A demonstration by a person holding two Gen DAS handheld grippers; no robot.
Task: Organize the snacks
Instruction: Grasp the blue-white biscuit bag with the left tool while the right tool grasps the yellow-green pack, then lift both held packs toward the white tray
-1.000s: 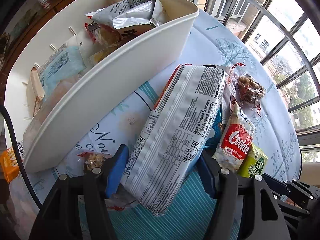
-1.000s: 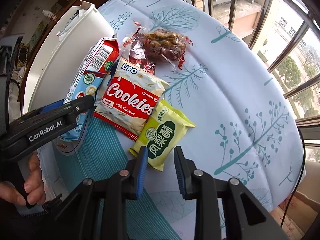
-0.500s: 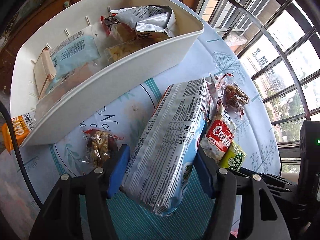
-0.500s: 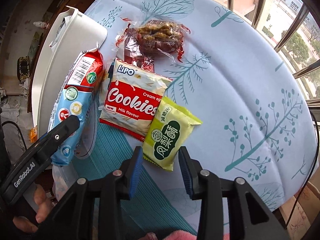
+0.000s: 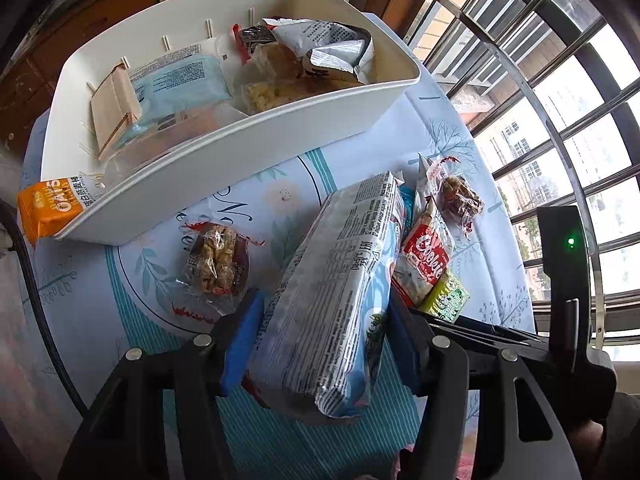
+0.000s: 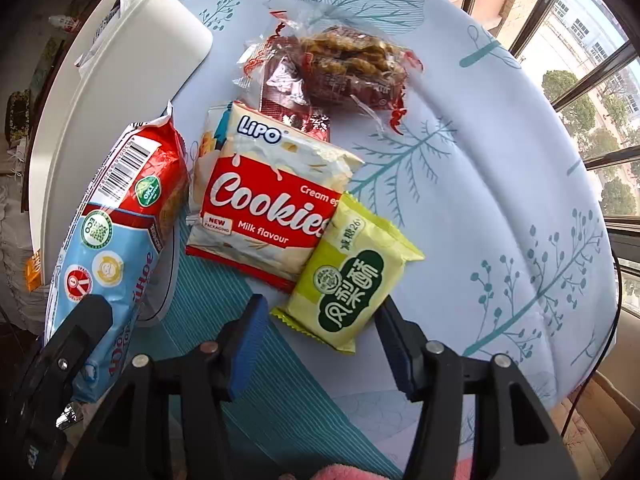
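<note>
White plastic bin (image 5: 256,148), ahead of the left gripper (image 5: 320,340) clamped on a long biscuit pack (image 5: 332,304), was partly filled, while green pastry (image 6: 352,280) was straddled by the open right gripper (image 6: 320,344).

From my right wrist camera, my right gripper (image 6: 320,344) stands wide apart, its blue pads flanking the near end of a yellow-green pastry packet (image 6: 352,280) on the tree-print tablecloth (image 6: 500,168). That packet overlaps a corner of the red-and-white Lipo Cookies pack (image 6: 264,200), with a clear bag of brown twisted snacks (image 6: 344,68) just beyond. At left, my left gripper (image 6: 68,352) clamps a long blue-and-red biscuit pack (image 6: 116,236) beside the white bin (image 6: 120,92).
</note>
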